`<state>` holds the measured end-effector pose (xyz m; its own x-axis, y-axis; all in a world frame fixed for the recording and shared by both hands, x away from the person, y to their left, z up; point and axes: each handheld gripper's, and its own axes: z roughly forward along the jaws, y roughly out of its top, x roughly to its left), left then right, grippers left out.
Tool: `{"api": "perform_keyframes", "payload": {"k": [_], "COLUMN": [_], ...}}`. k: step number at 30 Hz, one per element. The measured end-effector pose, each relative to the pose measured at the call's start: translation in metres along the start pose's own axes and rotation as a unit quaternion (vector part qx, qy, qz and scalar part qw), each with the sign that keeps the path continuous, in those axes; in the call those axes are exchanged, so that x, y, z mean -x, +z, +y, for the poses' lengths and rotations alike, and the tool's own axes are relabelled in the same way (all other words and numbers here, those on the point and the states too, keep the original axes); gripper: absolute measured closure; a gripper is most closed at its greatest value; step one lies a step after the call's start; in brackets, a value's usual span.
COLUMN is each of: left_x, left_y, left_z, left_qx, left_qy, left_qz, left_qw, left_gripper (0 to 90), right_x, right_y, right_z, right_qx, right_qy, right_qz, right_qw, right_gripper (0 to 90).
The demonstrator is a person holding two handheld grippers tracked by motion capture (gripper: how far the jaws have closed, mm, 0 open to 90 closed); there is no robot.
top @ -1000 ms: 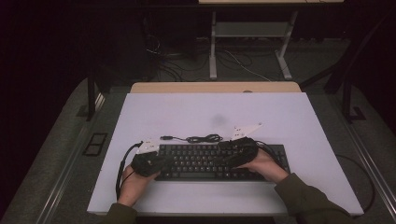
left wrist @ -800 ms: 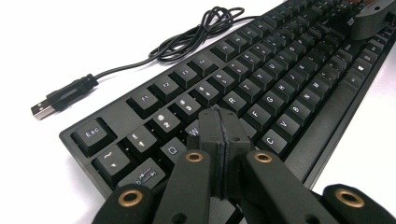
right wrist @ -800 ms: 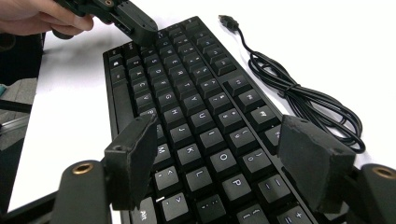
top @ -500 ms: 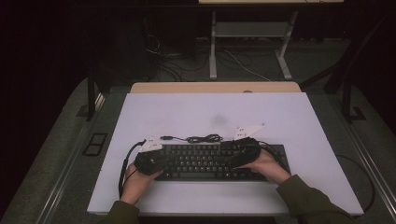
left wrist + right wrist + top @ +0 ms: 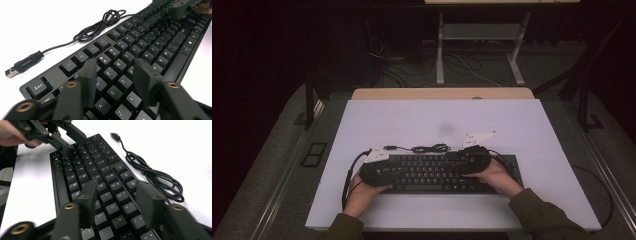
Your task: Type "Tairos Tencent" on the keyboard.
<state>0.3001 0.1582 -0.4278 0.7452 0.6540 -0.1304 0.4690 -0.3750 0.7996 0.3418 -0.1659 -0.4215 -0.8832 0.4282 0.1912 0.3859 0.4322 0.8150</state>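
Black keyboard [image 5: 437,173] lies on the white table's [image 5: 422,120] near edge | my left gripper [image 5: 116,72] has just been opening, jaws apart over the keys | my right gripper [image 5: 116,193] narrowing, gripping nothing | likely typing, mid-stroke.

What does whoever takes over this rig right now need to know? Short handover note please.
Left gripper: jaws have just been opening, now apart over the keys at the left end of the keyboard, nothing between them.
Right gripper: jaws have just been closing, part open over the right half of the keys, nothing held.
Keyboard lies flat near the front edge of the white table. Its cable is coiled loose behind it, USB plug free on the table.
Done: both grippers are at the keyboard.
Left: likely key presses or a lift; no grip taken yet.
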Motion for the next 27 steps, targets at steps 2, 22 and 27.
{"api": "perform_keyframes", "payload": {"k": [2, 22, 27], "left_x": [0.000, 0.001, 0.000], "left_y": [0.000, 0.003, 0.004], "left_z": [0.000, -0.001, -0.002], "left_qx": [-0.002, 0.003, 0.002], "left_qy": [0.002, -0.006, -0.010], "left_qz": [0.001, 0.009, 0.012], "left_qw": [1.0000, 0.9999, 0.9999], "left_gripper": [47.1, 18.2, 13.6], "right_x": [0.001, 0.000, 0.001], "right_y": [0.001, 0.023, 0.027], "right_z": [0.001, 0.011, 0.009], "right_qx": [0.000, -0.028, -0.040], "right_qy": [0.001, -0.005, -0.006], "right_qz": [0.005, 0.034, 0.035], "right_qw": [1.0000, 0.9990, 0.9986], "right_gripper": [63.2, 89.3, 89.3]}}
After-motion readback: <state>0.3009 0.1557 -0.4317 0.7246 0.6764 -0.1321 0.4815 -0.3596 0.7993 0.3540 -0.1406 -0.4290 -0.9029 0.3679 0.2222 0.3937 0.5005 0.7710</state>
